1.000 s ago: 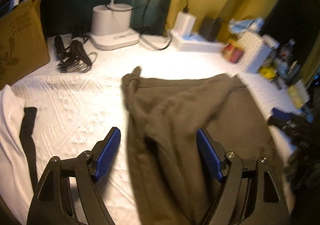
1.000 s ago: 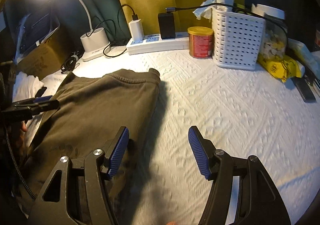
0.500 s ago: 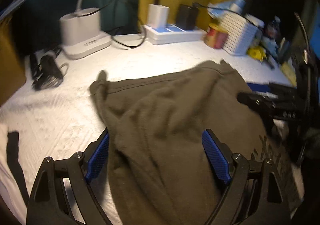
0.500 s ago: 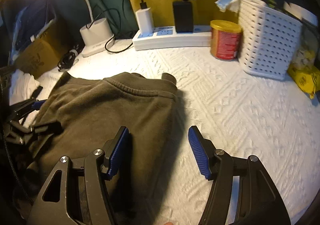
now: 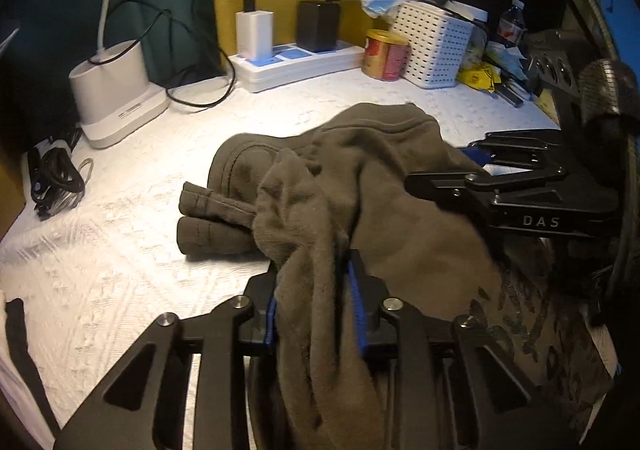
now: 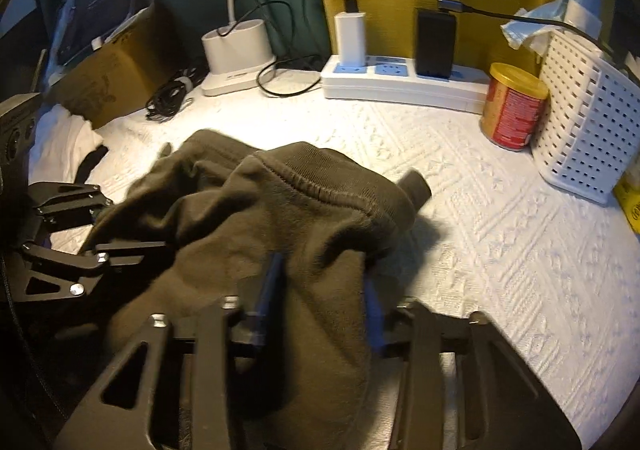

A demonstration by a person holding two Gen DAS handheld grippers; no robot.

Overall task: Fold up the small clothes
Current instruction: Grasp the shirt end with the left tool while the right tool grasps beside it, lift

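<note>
table cover: white textured cloth (image 6: 500, 234), spans the whole work area in both views
garment: olive-brown sweatshirt-type piece (image 5: 384, 186), bunched in the middle of the cloth, near edge lifted into both grippers, ribbed hem humped toward the back, two cuff ends lying flat on the cloth at its left in the left view; dark print on the part at lower right in the left view
left gripper: (image 5: 314, 298) jaws closing, blue pads pinching a gathered fold of the garment, fabric hangs down between the fingers
right gripper: (image 6: 322, 290) jaws closing, thick wad of the garment between the pads, pads pressed into it; blurred
cardboard box: (image 6: 108, 78) back left, beside the lamp base
basket: white perforated plastic (image 6: 584, 130), back right on the cloth, blue-white bag stuffed in the top
lamp base: white (image 5: 114, 90), back left, white neck going up, black cord looped beside it
power strip: white with blue sockets (image 6: 404, 84), against the yellow wall; white charger (image 6: 350, 36) and black charger (image 6: 436, 42) plugged in
white cloth: (image 6: 64, 138) left edge, with a black strip on it
can: red with gold lid (image 6: 514, 106), upright between power strip and basket
cables: black bundle (image 5: 56, 178), left of the lamp base
</note>
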